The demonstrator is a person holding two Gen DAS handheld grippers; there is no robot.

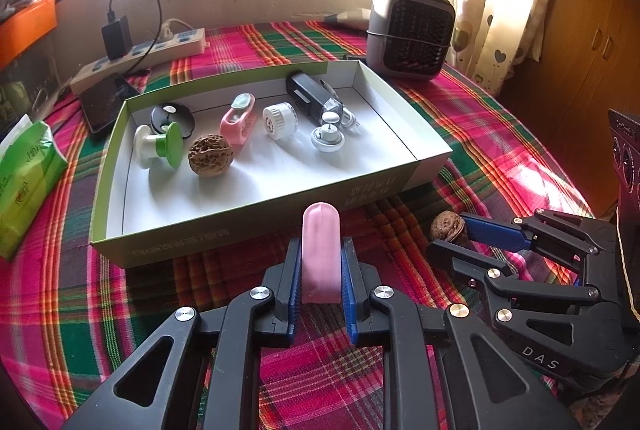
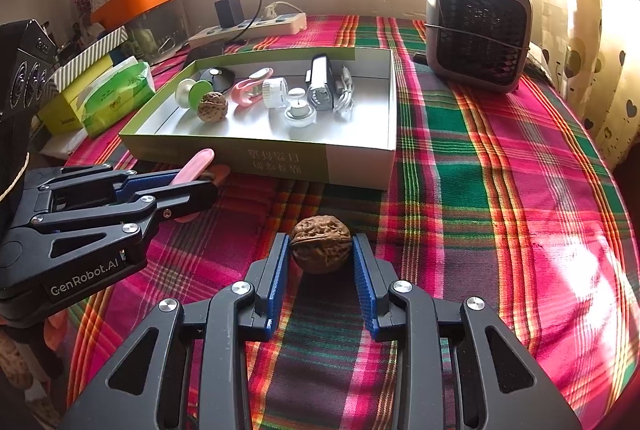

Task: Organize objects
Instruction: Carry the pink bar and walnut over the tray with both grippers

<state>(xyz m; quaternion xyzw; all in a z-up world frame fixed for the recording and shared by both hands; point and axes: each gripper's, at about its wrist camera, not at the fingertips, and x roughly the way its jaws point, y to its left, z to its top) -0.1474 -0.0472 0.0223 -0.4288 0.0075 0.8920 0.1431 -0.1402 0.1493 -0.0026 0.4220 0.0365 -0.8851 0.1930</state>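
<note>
Plaid cloth (image 2: pixel 500 158) covers the whole work surface under you, pink, green and red bands. On it, toward the window, sits the shallow cardboard box (image 1: pixel 256 242), green outside and white inside, long side facing you. To its far right stands the grey heater (image 1: pixel 412 30); behind its left end lie the power strip (image 1: pixel 160 50) with a black charger plugged in, and a dark tablet (image 1: pixel 106 102) against the box corner. Green tissue pack (image 1: pixel 28 178) rests just left of the box. Inside the box, in a rough row: green-and-white spool (image 1: pixel 158 146), black round disc (image 1: pixel 172 116) behind it, a walnut in the box (image 1: pixel 210 154), pink clip (image 1: pixel 238 118), white ribbed cylinder (image 1: pixel 280 120), small white stand (image 1: pixel 328 138), black device (image 1: pixel 310 96) with a coiled white cable beside it. Your left gripper (image 1: pixel 320 262) is clenched on the pink bar (image 1: pixel 320 250), pads pressing both of its long sides, the bar tilted up and forward, just short of the box's near wall. Your right gripper (image 2: pixel 322 250) is closed on the loose walnut (image 2: pixel 321 244), a pad touching each side; the walnut is over the cloth, near the box front, outside it. The two grippers sit side by side, close together.
</note>
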